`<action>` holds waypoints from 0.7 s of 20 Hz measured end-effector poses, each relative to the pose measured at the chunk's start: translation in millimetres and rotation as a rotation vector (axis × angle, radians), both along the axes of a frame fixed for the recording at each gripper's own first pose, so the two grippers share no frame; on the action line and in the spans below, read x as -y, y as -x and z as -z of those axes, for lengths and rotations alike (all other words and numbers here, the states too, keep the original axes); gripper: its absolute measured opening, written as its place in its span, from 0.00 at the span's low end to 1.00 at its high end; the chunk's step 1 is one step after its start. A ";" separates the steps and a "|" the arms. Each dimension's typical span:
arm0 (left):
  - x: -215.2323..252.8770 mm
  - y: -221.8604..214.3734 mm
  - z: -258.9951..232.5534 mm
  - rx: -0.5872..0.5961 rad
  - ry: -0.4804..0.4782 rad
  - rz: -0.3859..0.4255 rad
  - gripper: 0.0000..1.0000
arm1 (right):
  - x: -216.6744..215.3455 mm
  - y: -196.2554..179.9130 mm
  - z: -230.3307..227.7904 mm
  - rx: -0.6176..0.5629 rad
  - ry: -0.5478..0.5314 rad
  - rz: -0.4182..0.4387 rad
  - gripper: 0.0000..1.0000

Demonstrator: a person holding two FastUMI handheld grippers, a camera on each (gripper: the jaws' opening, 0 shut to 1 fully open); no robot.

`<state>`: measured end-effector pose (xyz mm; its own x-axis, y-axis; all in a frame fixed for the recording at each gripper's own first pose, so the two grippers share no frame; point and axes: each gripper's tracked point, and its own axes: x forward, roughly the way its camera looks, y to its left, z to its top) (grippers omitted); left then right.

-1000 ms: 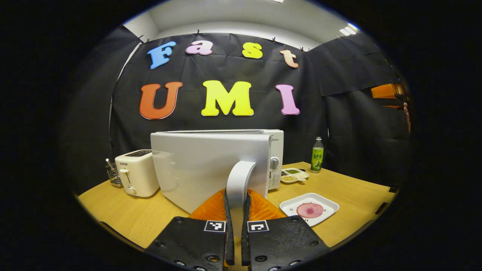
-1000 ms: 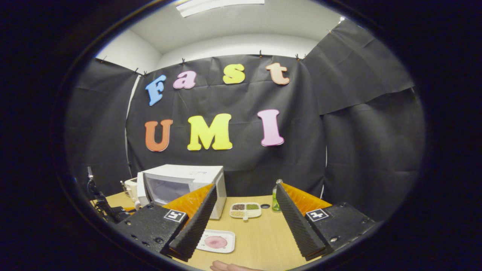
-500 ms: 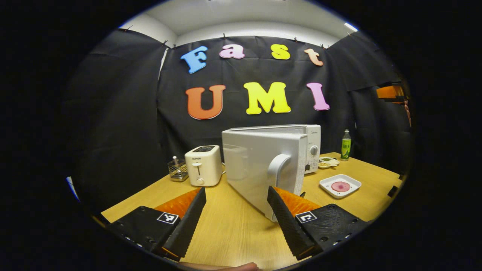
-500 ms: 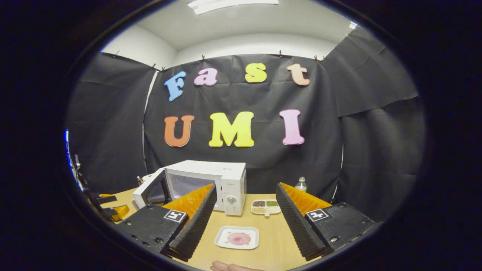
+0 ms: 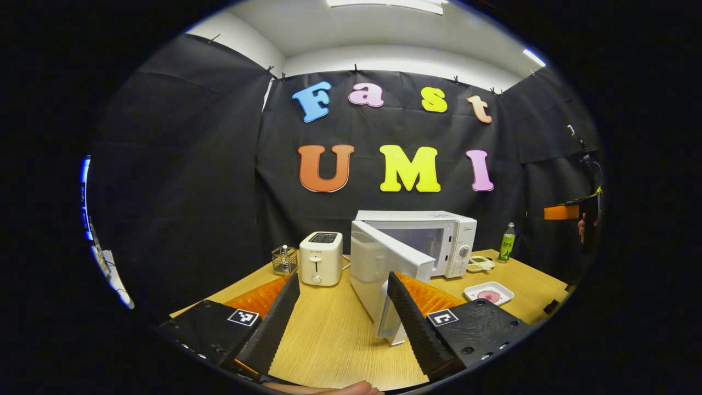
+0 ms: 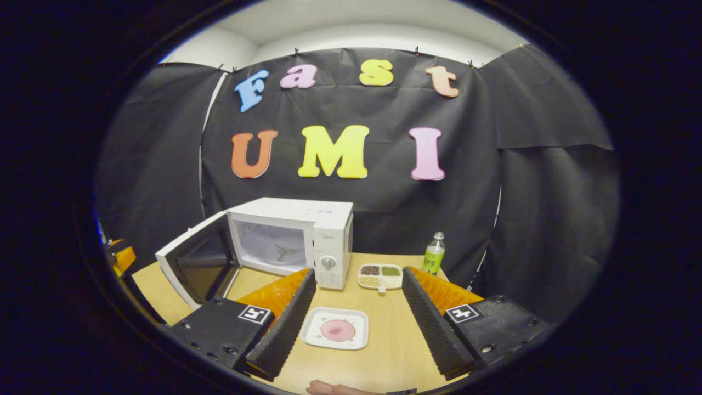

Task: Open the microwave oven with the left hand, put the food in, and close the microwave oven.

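Note:
The white microwave [image 5: 433,241] stands at the back of the wooden table with its door [image 5: 384,269] swung wide open toward me. My left gripper [image 5: 343,276] is open and holds nothing; it sits back from the door, whose edge lies just beyond the right finger. In the right gripper view the microwave [image 6: 307,230] shows its empty cavity, with the door [image 6: 192,263] out to the left. A white square plate [image 6: 315,337] with a pink round of food [image 6: 338,330] lies on the table between the spread fingers of my open right gripper [image 6: 358,271], well below them.
A white toaster [image 5: 321,249] and a wire basket [image 5: 284,259] stand left of the microwave. A divided dish of seasonings [image 6: 381,276] and a green bottle [image 6: 433,253] sit to its right. The other gripper's orange part [image 5: 562,212] hangs at the far right.
My left gripper let go of the door handle, opened and drew back; the door now stands wide open. My right gripper moved closer, bringing the plate between its fingers.

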<state>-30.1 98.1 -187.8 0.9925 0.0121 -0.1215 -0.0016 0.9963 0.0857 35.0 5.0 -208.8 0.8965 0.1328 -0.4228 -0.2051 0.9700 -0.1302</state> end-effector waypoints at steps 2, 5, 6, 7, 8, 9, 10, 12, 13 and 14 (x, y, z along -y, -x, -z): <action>7.1 -7.1 -10.3 0.003 -0.005 0.008 0.95 | 7.2 -12.7 28.7 -0.131 0.020 -0.007 0.92; 15.5 -18.3 -26.9 0.022 0.008 0.007 0.95 | 18.6 -38.2 72.5 -0.312 0.034 -0.011 1.00; 17.4 -23.1 -28.2 0.025 0.012 0.003 0.95 | 22.5 -46.2 89.1 -0.385 0.032 -0.004 1.00; 20.1 -27.0 -28.6 0.020 0.009 -0.001 0.84 | 24.5 -51.9 108.3 -0.465 0.025 -0.002 0.93; 21.1 -30.0 -29.7 0.014 -0.002 -0.011 0.84 | 25.8 -54.7 125.1 -0.547 0.011 -0.003 1.00; 19.3 -32.2 -31.5 0.016 -0.013 -0.027 0.84 | 28.3 -59.2 142.8 -0.622 0.001 0.001 1.00; 19.0 -35.4 -35.0 0.017 -0.017 -0.035 0.95 | 31.1 -61.2 159.0 -0.696 0.001 0.004 1.00; 24.2 -38.4 -36.2 0.019 -0.016 -0.038 0.84 | 39.2 -66.0 189.5 -0.821 0.005 0.024 0.86; 25.4 -39.1 -37.7 0.027 -0.015 -0.041 0.84 | 41.9 -64.4 203.8 -0.884 -0.001 0.042 0.81; 26.2 -40.2 -39.5 0.036 -0.020 -0.041 0.84 | 40.6 -61.9 215.7 -0.953 -0.020 0.041 0.80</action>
